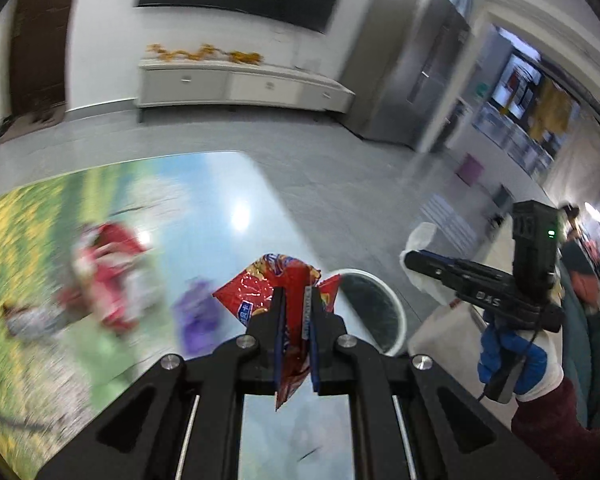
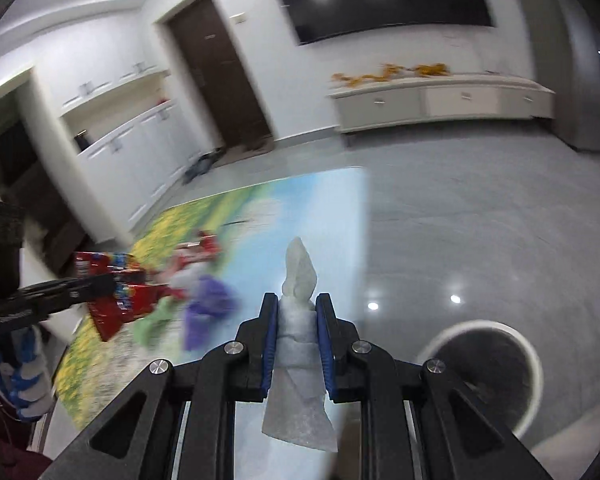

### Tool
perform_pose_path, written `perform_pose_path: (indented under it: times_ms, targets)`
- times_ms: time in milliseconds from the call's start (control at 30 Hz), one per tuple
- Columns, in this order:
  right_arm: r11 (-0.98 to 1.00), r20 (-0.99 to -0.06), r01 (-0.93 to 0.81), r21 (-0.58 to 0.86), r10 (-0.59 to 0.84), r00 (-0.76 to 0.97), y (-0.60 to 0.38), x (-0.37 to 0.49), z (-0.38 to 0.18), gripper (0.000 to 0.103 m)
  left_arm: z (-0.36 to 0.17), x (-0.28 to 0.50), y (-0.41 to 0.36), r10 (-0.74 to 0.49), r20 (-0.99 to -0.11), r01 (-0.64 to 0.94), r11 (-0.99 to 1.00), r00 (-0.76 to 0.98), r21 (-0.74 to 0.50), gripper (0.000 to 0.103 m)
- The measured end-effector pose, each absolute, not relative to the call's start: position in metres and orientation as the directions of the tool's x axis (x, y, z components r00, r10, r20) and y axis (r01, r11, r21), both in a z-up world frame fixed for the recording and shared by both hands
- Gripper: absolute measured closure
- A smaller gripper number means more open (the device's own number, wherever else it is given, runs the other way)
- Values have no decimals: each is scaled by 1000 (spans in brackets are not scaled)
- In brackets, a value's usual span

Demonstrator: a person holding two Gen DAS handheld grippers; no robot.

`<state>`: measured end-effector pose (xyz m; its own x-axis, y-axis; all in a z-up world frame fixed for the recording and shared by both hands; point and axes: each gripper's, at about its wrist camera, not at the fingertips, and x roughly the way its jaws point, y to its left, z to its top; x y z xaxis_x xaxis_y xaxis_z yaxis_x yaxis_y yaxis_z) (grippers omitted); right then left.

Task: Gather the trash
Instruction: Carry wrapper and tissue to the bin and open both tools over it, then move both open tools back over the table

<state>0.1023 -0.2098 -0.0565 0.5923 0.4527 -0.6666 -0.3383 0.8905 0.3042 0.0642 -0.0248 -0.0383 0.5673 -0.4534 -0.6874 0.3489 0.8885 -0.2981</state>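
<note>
My left gripper (image 1: 296, 294) is shut on a crumpled red snack wrapper (image 1: 260, 284), held over the right edge of the table (image 1: 220, 200) with its landscape print. My right gripper (image 2: 297, 300) is shut on a folded white tissue (image 2: 298, 272), also above that table edge (image 2: 320, 208). A white bin with a dark liner (image 1: 398, 320) stands on the floor just beyond the table, low right in the right wrist view (image 2: 536, 368). Each view shows the other gripper: the right one (image 1: 410, 258) with its tissue (image 1: 420, 236), the left one (image 2: 110, 280) with its wrapper (image 2: 112, 312).
More litter lies blurred on the table: a red-and-white wrapper (image 1: 108, 264), a purple piece (image 1: 196, 316) and a green scrap (image 2: 156, 320). Grey floor (image 2: 480, 220) spreads to a low white cabinet (image 1: 244, 84). A teal sofa (image 1: 580, 340) sits at the right.
</note>
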Motion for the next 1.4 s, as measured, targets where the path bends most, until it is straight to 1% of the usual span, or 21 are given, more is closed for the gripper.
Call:
perform_pose_path:
  times_ms: [133, 267, 433, 533, 633, 700, 733, 767, 800, 833, 867, 933, 1067, 1233, 1400]
  targets:
    - [925, -695, -208, 317, 376, 612, -261, 111, -75, 85, -48, 96, -89, -499, -715, 431, 851, 489, -299, 94]
    - [941, -727, -110, 321, 319, 608, -298, 120, -94, 84, -70, 129, -146, -519, -751, 467, 826, 408, -317, 94]
    - [939, -753, -10, 343, 281, 595, -330, 131, -115, 84, -108, 163, -194, -524, -788, 449, 818, 323, -360, 93]
    - [932, -764, 41, 360, 269, 587, -348, 132, -127, 83, -128, 177, -213, -511, -804, 428, 827, 304, -364, 93]
    - [926, -775, 83, 368, 256, 577, -362, 136, -137, 81, -145, 190, -225, -528, -809, 406, 819, 257, -406, 91]
    - [925, -785, 105, 366, 246, 569, -368, 137, -144, 78, -158, 198, -229, -534, -813, 393, 816, 233, -423, 82]
    - [926, -791, 118, 360, 236, 564, -370, 138, -147, 77, -162, 200, -230, -540, -811, 380, 815, 224, -437, 69]
    - [925, -796, 129, 357, 229, 560, -370, 141, -148, 71, -164, 200, -227, -543, -809, 372, 815, 224, -444, 56]
    - [925, -800, 139, 354, 222, 558, -372, 141, -150, 64, -165, 202, -225, -548, -806, 362, 815, 225, -453, 51]
    - [924, -801, 148, 352, 216, 558, -375, 141, -151, 62, -167, 203, -225, -554, -802, 359, 811, 222, -461, 50]
    - [923, -802, 154, 353, 213, 559, -378, 141, -153, 60, -167, 202, -224, -563, -799, 359, 806, 214, -471, 50]
    - [923, -807, 166, 346, 202, 555, -380, 140, -153, 60, -166, 199, -221, -568, -796, 366, 801, 211, -474, 50]
    - [924, -803, 169, 344, 196, 563, -376, 139, -149, 60, -149, 188, -220, -556, -792, 398, 805, 251, -439, 50]
    - [926, -781, 152, 345, 193, 594, -367, 133, -131, 60, -115, 164, -202, -527, -776, 440, 822, 346, -362, 50]
    - [935, -737, 97, 342, 202, 645, -346, 121, -95, 60, -72, 137, -172, -484, -724, 442, 855, 493, -271, 50]
